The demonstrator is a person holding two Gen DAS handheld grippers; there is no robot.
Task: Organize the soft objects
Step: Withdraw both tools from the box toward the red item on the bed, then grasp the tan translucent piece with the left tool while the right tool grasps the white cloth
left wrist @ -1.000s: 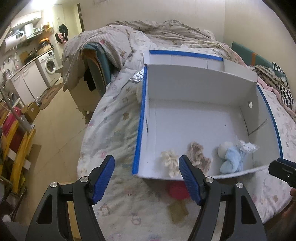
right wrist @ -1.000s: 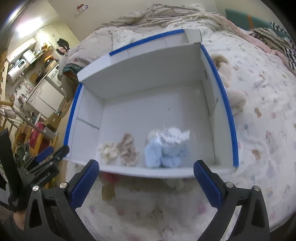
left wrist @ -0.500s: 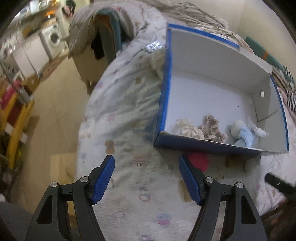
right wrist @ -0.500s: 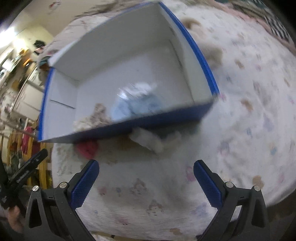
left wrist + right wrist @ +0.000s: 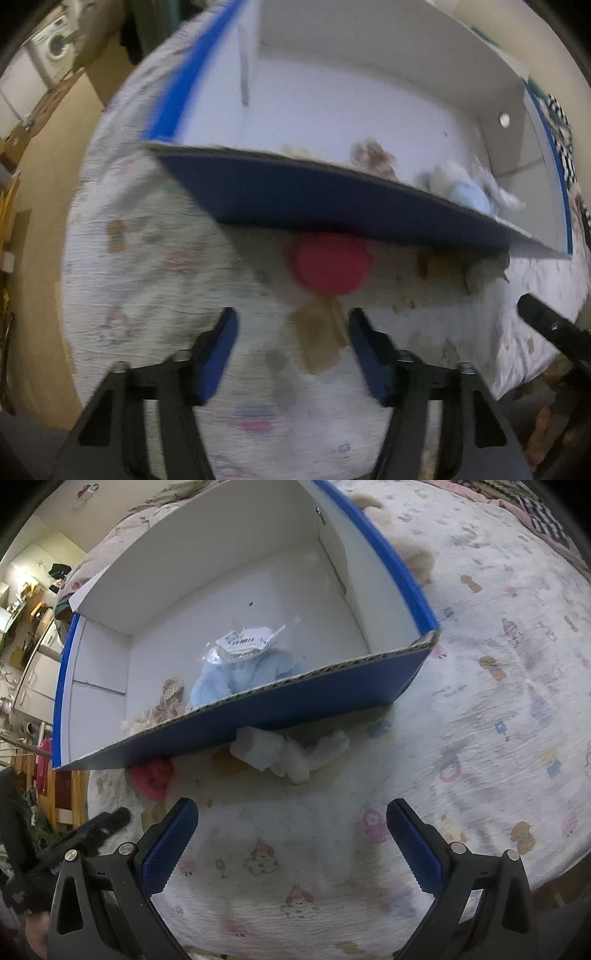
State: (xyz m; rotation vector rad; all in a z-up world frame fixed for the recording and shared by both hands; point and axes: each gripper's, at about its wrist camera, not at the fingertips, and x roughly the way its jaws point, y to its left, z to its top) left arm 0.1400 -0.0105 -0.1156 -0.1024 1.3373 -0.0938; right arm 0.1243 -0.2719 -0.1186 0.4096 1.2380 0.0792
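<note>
Left tongs [image 5: 291, 350] released, empty, low over bed [image 5: 147, 295]; red soft toy [image 5: 330, 264] lies just ahead against blue box [image 5: 332, 199] front wall. Right tongs [image 5: 291, 845] released, farther off, facing white plush [image 5: 291, 753].

Left wrist view blurred; red soft round object [image 5: 330, 263] partly hidden under blue cardboard box wall [image 5: 332, 199].

One blue-and-white cardboard box [image 5: 258, 709] holds three soft items: a light-blue plush [image 5: 236, 675], a brown scrunchie [image 5: 170, 698] and a cream scrunchie [image 5: 142, 720]. Outside lie one red item [image 5: 153, 775] and one white cloth [image 5: 291, 751].
</note>
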